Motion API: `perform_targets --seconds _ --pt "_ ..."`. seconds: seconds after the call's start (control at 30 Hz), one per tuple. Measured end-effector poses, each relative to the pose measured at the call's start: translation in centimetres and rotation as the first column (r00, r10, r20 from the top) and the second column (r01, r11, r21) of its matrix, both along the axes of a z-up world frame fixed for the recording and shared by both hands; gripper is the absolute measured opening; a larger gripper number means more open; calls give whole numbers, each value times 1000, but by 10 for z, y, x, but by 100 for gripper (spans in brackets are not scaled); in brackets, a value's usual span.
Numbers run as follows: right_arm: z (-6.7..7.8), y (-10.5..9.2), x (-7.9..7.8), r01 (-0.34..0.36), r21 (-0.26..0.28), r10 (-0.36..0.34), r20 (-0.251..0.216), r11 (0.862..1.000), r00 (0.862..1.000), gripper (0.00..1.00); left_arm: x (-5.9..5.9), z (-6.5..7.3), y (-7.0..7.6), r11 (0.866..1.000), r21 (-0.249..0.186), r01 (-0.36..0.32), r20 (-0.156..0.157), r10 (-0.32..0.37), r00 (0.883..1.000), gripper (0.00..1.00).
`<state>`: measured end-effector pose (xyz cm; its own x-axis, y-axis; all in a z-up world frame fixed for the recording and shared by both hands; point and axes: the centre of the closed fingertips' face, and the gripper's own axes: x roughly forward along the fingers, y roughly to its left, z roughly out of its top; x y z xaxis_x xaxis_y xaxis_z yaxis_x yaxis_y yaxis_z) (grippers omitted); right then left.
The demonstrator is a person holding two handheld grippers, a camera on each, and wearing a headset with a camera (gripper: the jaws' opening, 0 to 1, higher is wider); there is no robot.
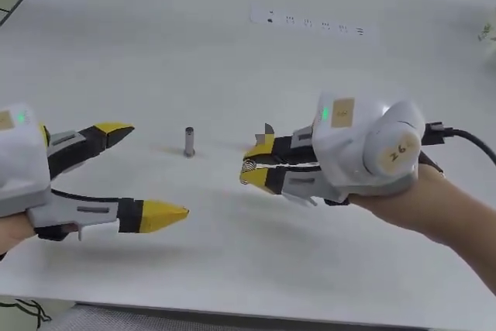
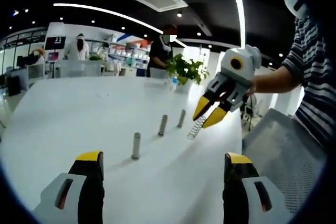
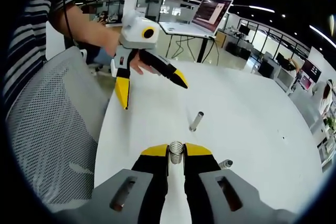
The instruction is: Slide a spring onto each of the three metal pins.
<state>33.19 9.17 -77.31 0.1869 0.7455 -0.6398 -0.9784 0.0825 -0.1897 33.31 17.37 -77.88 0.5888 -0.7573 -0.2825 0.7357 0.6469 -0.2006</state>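
Right tongs (image 1: 246,170): round yellow sticker (image 1: 395,153) on rear housing, handwritten, reads about "26". Small square label (image 1: 342,112) on top: unreadable. Power strip (image 1: 314,24) on worktop (image 1: 194,60): markings too small.

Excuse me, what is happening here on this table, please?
A person works with a pair of tongs in each hand. The right tongs are shut on a small spring and hold it above the white table, close to a row of three upright metal pins. The left tongs are open and hold nothing. Whether any pin carries a spring already, I cannot tell.
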Motion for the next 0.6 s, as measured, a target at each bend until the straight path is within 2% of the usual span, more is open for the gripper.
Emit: perform_targets --seconds 0.13,0.17,0.23,0.27,0.37,0.4,0.6 --pt "-3 -1 1 8 -5 -8 -21 1000 1000 8 3 0 3 1000 1 -20 6 20 1000 98" --pt "-5 -2 1 14 -10 -15 -44 1000 999 8 4 1 4 1000 3 -21 8 21 1000 98" --pt "-5 -3 2 17 -6 -18 -42 1000 999 8 5 1 6 1000 6 -27 11 27 1000 98" --pt "-6 -3 1 29 -5 -29 -71 1000 997 8 5 1 6 1000 4 -27 8 27 1000 98" --pt "-6 -3 3 53 12 -51 -113 999 992 8 6 1 7 1000 6 -27 10 27 1000 98" --pt "-8 -4 4 61 2 -60 -129 998 990 8 6 2 7 1000 7 -27 9 27 1000 98" --pt "-11 -2 5 70 -7 -70 -172 998 983 8 7 2 9 1000 9 -27 9 27 1000 98"
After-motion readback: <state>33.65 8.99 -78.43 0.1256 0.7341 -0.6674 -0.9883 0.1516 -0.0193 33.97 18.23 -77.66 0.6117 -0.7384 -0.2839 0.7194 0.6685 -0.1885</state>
